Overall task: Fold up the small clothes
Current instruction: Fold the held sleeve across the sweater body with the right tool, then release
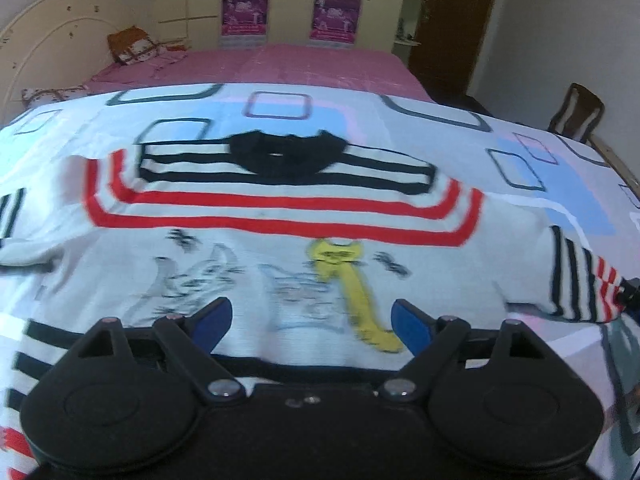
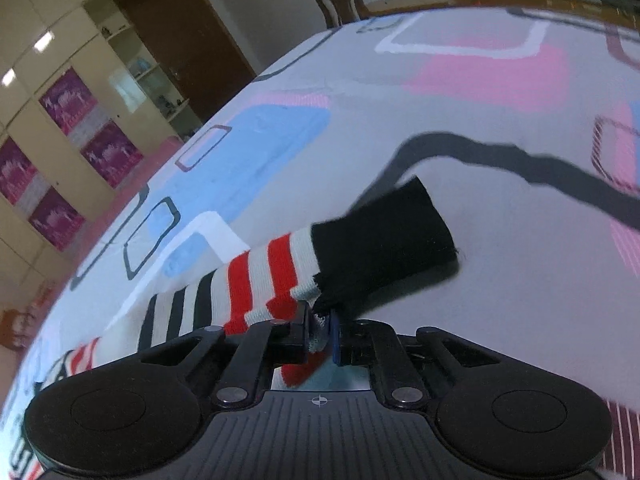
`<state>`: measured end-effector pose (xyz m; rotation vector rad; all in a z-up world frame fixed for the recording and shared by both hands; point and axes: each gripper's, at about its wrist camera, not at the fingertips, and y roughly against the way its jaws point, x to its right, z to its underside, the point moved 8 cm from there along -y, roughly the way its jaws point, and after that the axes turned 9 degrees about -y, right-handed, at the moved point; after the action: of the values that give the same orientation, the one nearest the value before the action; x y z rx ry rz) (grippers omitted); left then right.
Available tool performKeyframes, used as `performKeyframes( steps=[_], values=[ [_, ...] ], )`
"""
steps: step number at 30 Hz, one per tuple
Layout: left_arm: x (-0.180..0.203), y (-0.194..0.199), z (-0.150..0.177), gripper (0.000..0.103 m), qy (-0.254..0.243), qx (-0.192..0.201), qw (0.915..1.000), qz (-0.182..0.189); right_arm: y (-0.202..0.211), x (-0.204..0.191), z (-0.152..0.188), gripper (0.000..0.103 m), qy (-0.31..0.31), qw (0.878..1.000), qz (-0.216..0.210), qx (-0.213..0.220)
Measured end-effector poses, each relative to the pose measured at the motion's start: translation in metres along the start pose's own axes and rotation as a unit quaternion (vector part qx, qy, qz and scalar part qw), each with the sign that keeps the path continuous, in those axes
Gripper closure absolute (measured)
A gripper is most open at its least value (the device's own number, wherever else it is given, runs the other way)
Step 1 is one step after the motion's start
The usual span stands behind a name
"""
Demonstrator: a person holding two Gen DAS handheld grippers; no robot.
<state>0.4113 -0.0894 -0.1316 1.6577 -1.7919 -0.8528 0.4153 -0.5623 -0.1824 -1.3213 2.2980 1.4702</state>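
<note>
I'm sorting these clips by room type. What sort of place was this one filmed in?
Most likely a home bedroom. The striped sweater lies on a patterned bedsheet, with a pink bed, its curved headboard and a pillow behind it. Tall wardrobe doors line the back wall.

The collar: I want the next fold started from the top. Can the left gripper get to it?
Probably yes: the left gripper is open above the sweater, and nothing lies between it and the black collar.
</note>
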Motion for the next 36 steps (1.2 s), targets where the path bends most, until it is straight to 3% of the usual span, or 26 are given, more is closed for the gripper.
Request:
performKeyframes(
  steps=[4, 9, 15, 19, 21, 23, 25, 28, 33, 36],
  values=[
    [-0.047, -0.002, 0.007, 0.015, 0.016, -0.002, 0.9995, -0.025, 0.019, -0.079, 0.016, 0.096, 0.126, 0.990, -0.063, 0.019],
    [-0.106, -0.007, 0.012, 0.015, 0.056, -0.002, 0.9982, -0.021, 0.047, -0.194, 0.093, 0.096, 0.257, 0.953, -0.160, 0.003],
    [-0.162, -0.002, 0.018, 0.017, 0.073, 0.006, 0.9970, -0.022, 0.055, -0.288, 0.230, 0.096, 0.375, 0.895, -0.232, -0.061],
    [-0.189, -0.004, 0.028, 0.018, 0.100, 0.003, 0.9948, -0.020, 0.061, -0.313, 0.323, 0.096, 0.465, 0.842, -0.256, -0.101],
    [-0.197, -0.006, 0.033, 0.018, 0.110, 0.001, 0.9938, -0.017, 0.053, -0.313, 0.357, 0.096, 0.491, 0.825, -0.249, -0.127],
    [-0.197, -0.009, 0.034, 0.018, 0.113, 0.001, 0.9936, -0.003, 0.050, -0.309, 0.367, 0.096, 0.506, 0.822, -0.242, -0.102],
    [-0.194, -0.013, 0.032, 0.018, 0.116, 0.004, 0.9932, 0.010, 0.053, -0.303, 0.368, 0.075, 0.503, 0.821, -0.249, -0.104],
    [-0.183, -0.016, 0.025, 0.018, 0.117, 0.016, 0.9925, 0.030, 0.060, -0.295, 0.357, 0.056, 0.505, 0.821, -0.248, -0.095],
    [-0.151, -0.041, 0.011, 0.018, 0.107, 0.014, 0.9912, 0.076, 0.071, -0.279, 0.317, 0.056, 0.464, 0.845, -0.253, -0.075],
    [-0.138, -0.064, 0.003, 0.024, 0.102, 0.006, 0.9906, 0.091, 0.075, -0.240, 0.281, 0.056, 0.436, 0.872, -0.214, -0.068]
  ],
)
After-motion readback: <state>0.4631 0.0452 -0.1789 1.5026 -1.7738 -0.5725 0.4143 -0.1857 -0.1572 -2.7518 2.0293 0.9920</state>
